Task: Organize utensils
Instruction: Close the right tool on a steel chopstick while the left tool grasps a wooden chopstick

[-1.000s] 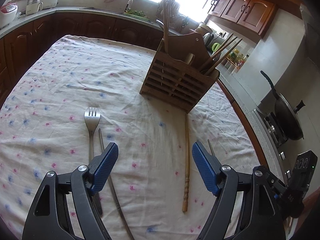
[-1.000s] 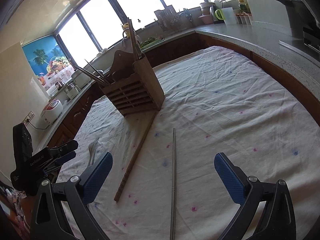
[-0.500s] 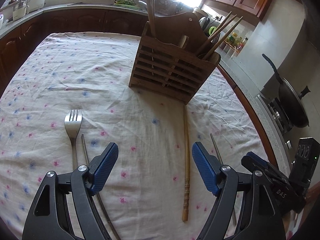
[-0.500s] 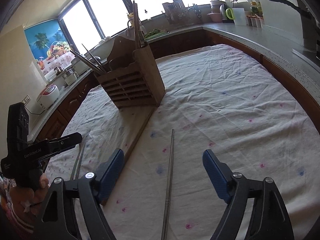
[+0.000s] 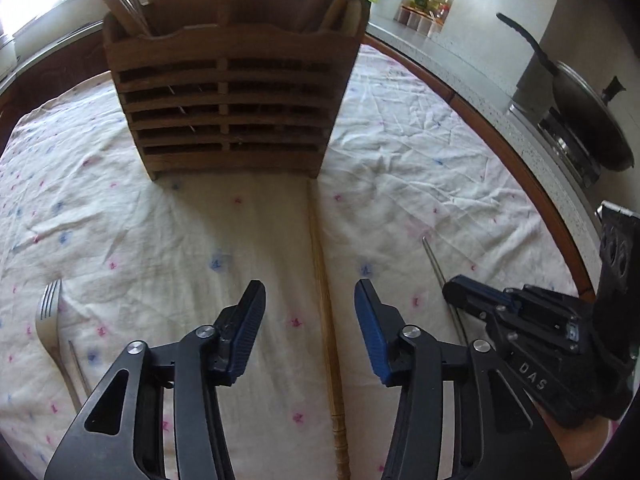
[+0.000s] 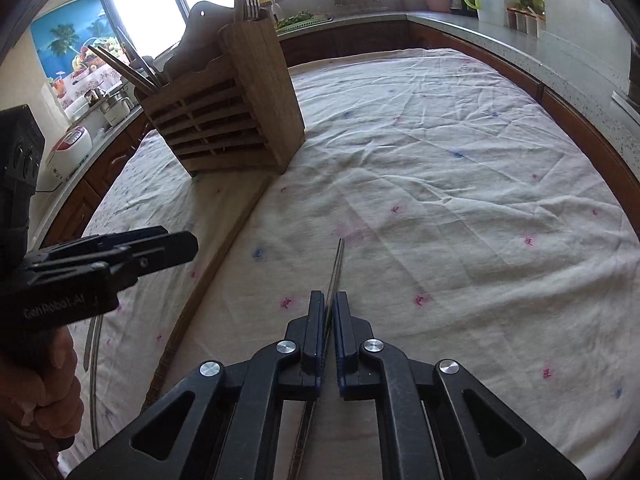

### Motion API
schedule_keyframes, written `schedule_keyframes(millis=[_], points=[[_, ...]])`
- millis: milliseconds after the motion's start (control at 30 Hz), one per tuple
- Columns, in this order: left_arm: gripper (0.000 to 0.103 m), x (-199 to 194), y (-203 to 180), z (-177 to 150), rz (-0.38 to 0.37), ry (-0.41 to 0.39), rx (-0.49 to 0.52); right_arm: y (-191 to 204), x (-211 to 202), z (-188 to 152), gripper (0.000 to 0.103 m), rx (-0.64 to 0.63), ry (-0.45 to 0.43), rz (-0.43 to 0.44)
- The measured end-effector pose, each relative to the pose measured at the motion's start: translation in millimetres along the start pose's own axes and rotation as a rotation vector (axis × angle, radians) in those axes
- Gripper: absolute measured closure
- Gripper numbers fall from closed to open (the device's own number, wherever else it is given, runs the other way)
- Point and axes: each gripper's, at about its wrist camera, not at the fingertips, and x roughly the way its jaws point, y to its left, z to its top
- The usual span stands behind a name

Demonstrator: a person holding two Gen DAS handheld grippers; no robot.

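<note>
A sunlit kitchen, dark wood cabinets wrapping round a table spread with a flower-dotted white cloth (image 6: 440, 152). In the second leading up to this moment the right gripper (image 6: 329, 320) has been closing: its blue pads, wide apart a second ago, are now pinching a thin metal chopstick (image 6: 338, 260) that is lying on the cloth, pads nearly touching with the rod between them. The left gripper (image 5: 310, 320) has been narrowing too and moving in toward the wooden holder (image 5: 228, 112); it is now sitting partly open astride a long wooden chopstick (image 5: 322, 264), its pads on either side and apparently not yet touching it, holding nothing.

That probably means both sticks are about to be lifted toward the holder, with the metal one already secured.

Further out, the wooden chopstick is running straight up to the holder's base, its far end touching or just short of it. The holder is standing upright at the far side of the cloth, already bristling with chopsticks and forks. At the left edge a fork (image 5: 50, 320) and a second metal chopstick (image 5: 78, 368) are lying side by side, still waiting.

A lidded pan (image 5: 588, 116) is sitting on the stove beyond the table's right rim. The two grippers are working close together, so they could well bump as they rise.
</note>
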Motion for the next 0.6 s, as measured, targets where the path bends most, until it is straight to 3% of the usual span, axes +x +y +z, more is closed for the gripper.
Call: schedule_keyframes(millis=[67,200,367,500,600], points=[[0.079,6.9,-2.7,-7.3,0.017,0.026,0.020,-4.8,-2.4,-0.8,0.099,0.014,0.002,0.009],[0.095,-5.6,-0.1,-28.5,0.013,0.008,0.050,-6.3,-6.3,-3.1,0.099,0.020,0.002,0.024],[0.095,-27.8,9.2,-53.4,0.004,0.028,0.039,-8.5,-7.3,-3.2,0.094,0.051,-0.004,0.064],[0.094,-27.7,14.0,-42.1,0.027,0.019,0.014,-6.5,-4.7,1.8,0.093,0.054,-0.010,0.055],[0.074,-18.5,9.6,-22.9,0.024,0.010,0.013,-5.3,-2.4,6.5,0.088,0.047,-0.012,0.044]])
